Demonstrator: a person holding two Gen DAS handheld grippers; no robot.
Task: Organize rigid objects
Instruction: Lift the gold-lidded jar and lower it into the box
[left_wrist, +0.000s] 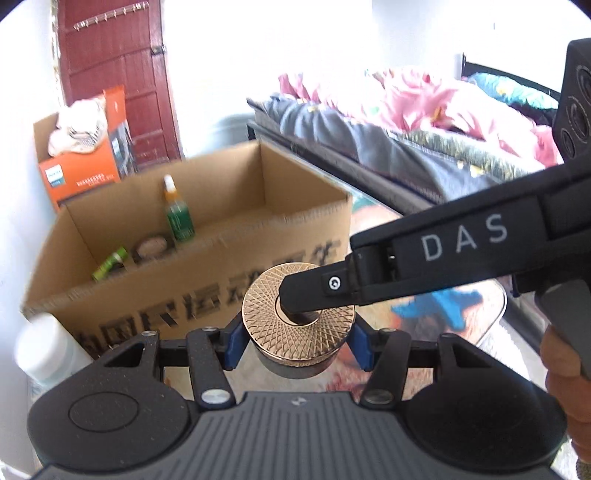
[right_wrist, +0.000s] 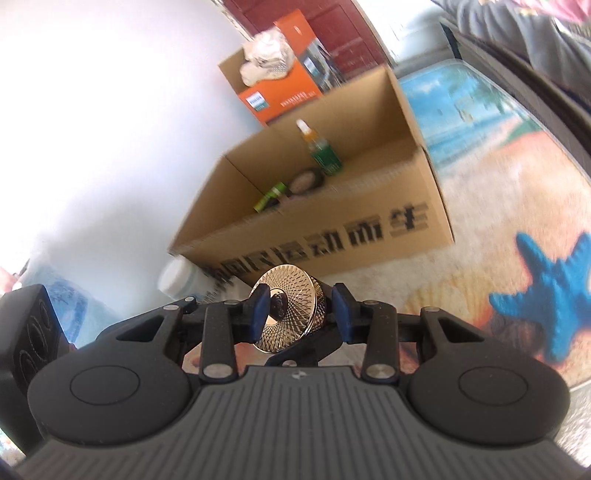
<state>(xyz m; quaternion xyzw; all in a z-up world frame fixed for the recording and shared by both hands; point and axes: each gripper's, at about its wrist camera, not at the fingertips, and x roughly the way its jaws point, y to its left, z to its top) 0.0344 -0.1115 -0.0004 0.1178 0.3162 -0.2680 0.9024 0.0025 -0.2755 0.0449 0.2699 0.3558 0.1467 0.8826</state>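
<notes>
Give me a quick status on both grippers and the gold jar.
Left gripper shut on gold jar sides. Right gripper shut across its top and bottom. Cardboard box open just ahead, nothing in the way.

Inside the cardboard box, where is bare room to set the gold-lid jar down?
The right half of the cardboard box floor looks free, between the green bottle and the right wall. The left corner is crowded: bottle, round tin and small green tube sit together.
</notes>
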